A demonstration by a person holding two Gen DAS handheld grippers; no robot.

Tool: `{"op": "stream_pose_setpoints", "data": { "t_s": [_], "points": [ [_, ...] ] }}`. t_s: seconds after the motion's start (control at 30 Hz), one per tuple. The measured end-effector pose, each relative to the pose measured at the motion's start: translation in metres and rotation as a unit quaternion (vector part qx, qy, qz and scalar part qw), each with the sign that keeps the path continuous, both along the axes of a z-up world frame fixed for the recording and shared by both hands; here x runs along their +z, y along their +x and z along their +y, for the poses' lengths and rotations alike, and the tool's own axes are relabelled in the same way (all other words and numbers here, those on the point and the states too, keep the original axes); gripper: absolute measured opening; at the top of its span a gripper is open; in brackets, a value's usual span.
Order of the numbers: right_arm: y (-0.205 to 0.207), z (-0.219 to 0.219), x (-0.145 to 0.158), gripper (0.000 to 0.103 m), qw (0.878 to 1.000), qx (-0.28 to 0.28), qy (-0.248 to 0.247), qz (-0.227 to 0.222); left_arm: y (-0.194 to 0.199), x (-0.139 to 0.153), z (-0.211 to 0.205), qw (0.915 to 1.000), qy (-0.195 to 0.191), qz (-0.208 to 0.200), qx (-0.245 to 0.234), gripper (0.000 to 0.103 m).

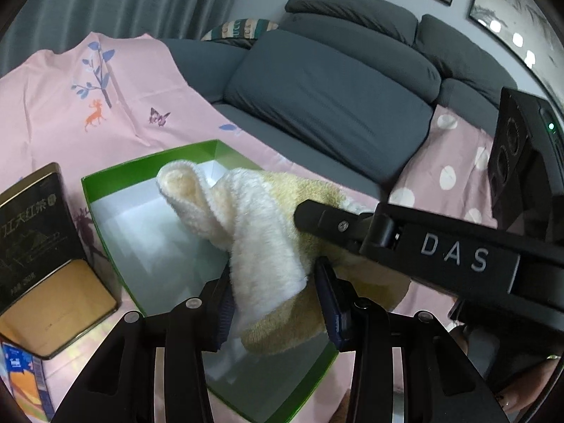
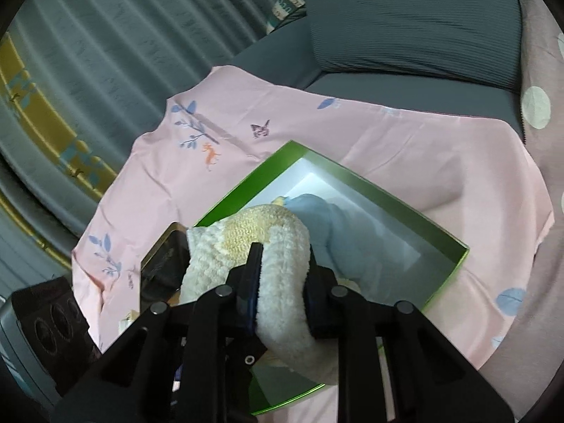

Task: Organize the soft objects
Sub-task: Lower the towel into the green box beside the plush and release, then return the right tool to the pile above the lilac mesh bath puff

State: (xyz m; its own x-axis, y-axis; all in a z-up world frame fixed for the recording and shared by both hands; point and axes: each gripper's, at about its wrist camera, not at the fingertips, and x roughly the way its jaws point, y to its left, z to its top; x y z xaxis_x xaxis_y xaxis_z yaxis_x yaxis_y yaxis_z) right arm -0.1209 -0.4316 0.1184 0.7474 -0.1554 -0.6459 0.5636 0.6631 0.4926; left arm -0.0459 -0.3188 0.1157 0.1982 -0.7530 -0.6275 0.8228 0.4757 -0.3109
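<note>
From my left claw (image 1: pixel 276 303), clamped on the cream towel (image 1: pixel 253 232), the cloth bunches just ahead above the green box (image 1: pixel 105 211); its yellow tail overhangs the near rim and could catch there.

From my right claw (image 2: pixel 282 292), also gripping it, a blue cloth (image 2: pixel 317 218) beyond may leave too little room.
</note>
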Motion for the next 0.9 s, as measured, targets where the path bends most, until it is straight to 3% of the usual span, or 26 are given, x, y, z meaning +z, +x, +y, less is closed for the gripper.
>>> {"op": "stream_pose_setpoints", "data": {
  "t_s": [0.07,0.13,0.17,0.2,0.27,0.47,0.6,0.63,0.67,0.7,0.9],
  "points": [
    [-0.001,-0.001,0.000,0.024,1.000,-0.004,-0.001,0.002,0.003,-0.002,0.001,0.9999,0.007,0.007,0.005,0.042],
    [-0.001,-0.002,-0.001,0.025,1.000,-0.008,0.000,0.004,0.006,-0.003,0.004,0.9998,0.011,0.012,0.011,0.052],
    [-0.002,-0.001,0.000,0.029,1.000,-0.010,0.000,0.003,0.007,-0.002,0.006,0.9998,0.010,0.012,0.016,0.063],
    [-0.003,-0.001,0.001,0.033,1.000,-0.013,-0.001,0.003,0.007,-0.001,0.010,0.9997,0.008,0.009,0.022,0.072],
    [-0.004,-0.001,0.003,0.053,1.000,-0.017,-0.006,-0.003,0.008,0.003,0.016,0.9995,0.000,0.008,0.030,0.078],
    [-0.011,0.002,0.013,0.077,0.999,-0.014,-0.009,-0.032,0.015,0.011,0.036,0.9985,-0.014,0.015,0.051,0.080],
    [-0.009,0.006,0.017,0.084,0.999,-0.015,-0.018,-0.031,0.017,0.015,0.054,0.9977,-0.018,0.012,0.064,0.081],
    [-0.008,0.008,0.018,0.089,0.999,-0.015,-0.020,-0.030,0.017,0.016,0.059,0.9973,-0.019,0.012,0.069,0.084],
    [-0.007,0.010,0.019,0.090,0.999,-0.012,-0.025,-0.028,0.018,0.017,0.065,0.9968,-0.021,0.012,0.076,0.093],
    [-0.006,0.012,0.020,0.090,0.999,-0.010,-0.028,-0.028,0.018,0.018,0.070,0.9963,-0.024,0.011,0.082,0.095],
    [0.001,0.027,0.026,0.102,0.998,0.002,-0.045,-0.036,0.023,0.025,0.110,0.9917,-0.037,0.003,0.123,0.095]
  ]
}}
